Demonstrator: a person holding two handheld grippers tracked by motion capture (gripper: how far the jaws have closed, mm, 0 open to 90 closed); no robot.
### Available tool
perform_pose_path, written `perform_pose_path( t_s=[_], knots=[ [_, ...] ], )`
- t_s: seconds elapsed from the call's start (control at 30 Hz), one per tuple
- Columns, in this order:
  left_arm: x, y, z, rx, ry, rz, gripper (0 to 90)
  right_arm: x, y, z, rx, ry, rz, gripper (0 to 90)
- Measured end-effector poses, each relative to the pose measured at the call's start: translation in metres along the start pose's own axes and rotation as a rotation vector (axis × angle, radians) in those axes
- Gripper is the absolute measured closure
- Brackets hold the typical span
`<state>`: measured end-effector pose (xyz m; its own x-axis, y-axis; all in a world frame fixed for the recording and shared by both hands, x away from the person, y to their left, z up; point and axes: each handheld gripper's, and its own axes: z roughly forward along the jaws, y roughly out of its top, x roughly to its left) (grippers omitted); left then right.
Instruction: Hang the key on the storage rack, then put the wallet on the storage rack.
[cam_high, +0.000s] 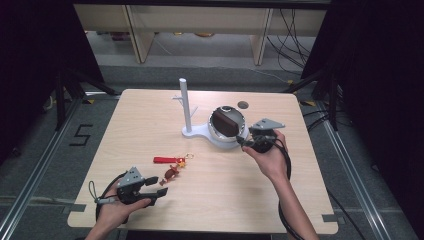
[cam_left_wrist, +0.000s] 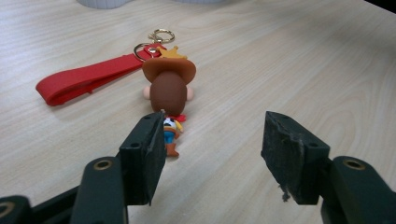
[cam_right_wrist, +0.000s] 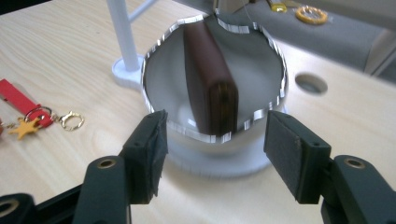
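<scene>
Left claw: I hold my left claw (cam_high: 161, 186) low over the near left part of the tabletop (cam_high: 150, 115); its jaws stand wide, with nothing clamped between them.
Keychain figure: the little cowboy figure (cam_left_wrist: 169, 93) lies flat on the tabletop just ahead of my left claw, feet toward the claw and hat away from it. In the left gripper view its feet sit just beside the tip of the left-hand jaw; I cannot tell whether they touch.
Figure's long axis: it runs roughly along the line my left claw points, from the boots up to the hat.
Red strap: the red strap (cam_left_wrist: 88, 79) joins at the gold rings (cam_left_wrist: 154, 41) by the hat and trails off to the left in the left gripper view, lying flat.
Right claw: I have my right claw (cam_high: 243, 141) at the near rim of the metal bowl (cam_right_wrist: 163, 79); jaws spread wide, gripping nothing, the rim showing between and just beyond them.
Brown wallet: the brown wallet (cam_right_wrist: 208, 79) stands on edge inside the bowl, its narrow end facing my right claw, its long axis leaning away toward the far rim.
White stand: the white stand (cam_high: 185, 102) rises upright just left of the bowl.
</scene>
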<state>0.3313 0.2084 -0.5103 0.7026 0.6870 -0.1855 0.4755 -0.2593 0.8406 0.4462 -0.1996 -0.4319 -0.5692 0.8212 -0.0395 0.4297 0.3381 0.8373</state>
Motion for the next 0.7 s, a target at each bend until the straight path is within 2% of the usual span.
perform_pose_path(
  t_s=[0.03,0.07,0.13,0.17,0.27,0.37,0.47,0.53,0.63,0.7],
  knots=[
    [0.0,0.001,0.0,-0.006,0.005,-0.002,37.3,0.003,-0.006,-0.003,0.009,0.006,0.031,43.8],
    [0.002,0.002,0.0,-0.007,0.007,0.001,36.3,0.001,-0.016,-0.005,0.001,0.012,0.033,45.5],
    [0.003,0.003,0.0,-0.021,0.012,-0.008,35.2,0.001,-0.03,-0.008,-0.004,0.033,0.07,48.6],
    [0.005,0.004,0.0,-0.02,0.014,-0.004,34.7,0.001,-0.046,-0.012,0.009,0.048,0.104,54.2],
    [0.006,0.005,0.0,-0.024,0.039,-0.012,34.7,0.002,-0.065,-0.018,0.0,0.023,0.135,66.2],
    [0.007,0.007,0.001,-0.036,0.038,-0.002,35.3,0.003,-0.074,-0.022,-0.014,-0.004,0.132,71.0],
    [0.004,0.007,0.0,-0.039,0.042,0.012,38.9,0.003,-0.081,-0.028,-0.006,-0.034,0.133,73.9],
    [0.004,0.007,0.0,-0.049,0.029,0.011,39.7,0.004,-0.082,-0.029,-0.004,-0.039,0.136,74.2],
    [0.004,0.006,0.0,-0.045,0.033,0.013,40.9,0.003,-0.084,-0.026,-0.018,-0.044,0.136,73.7],
    [0.004,0.007,0.0,-0.048,0.04,0.012,41.3,0.001,-0.085,-0.025,-0.004,-0.03,0.16,72.5]
  ],
)
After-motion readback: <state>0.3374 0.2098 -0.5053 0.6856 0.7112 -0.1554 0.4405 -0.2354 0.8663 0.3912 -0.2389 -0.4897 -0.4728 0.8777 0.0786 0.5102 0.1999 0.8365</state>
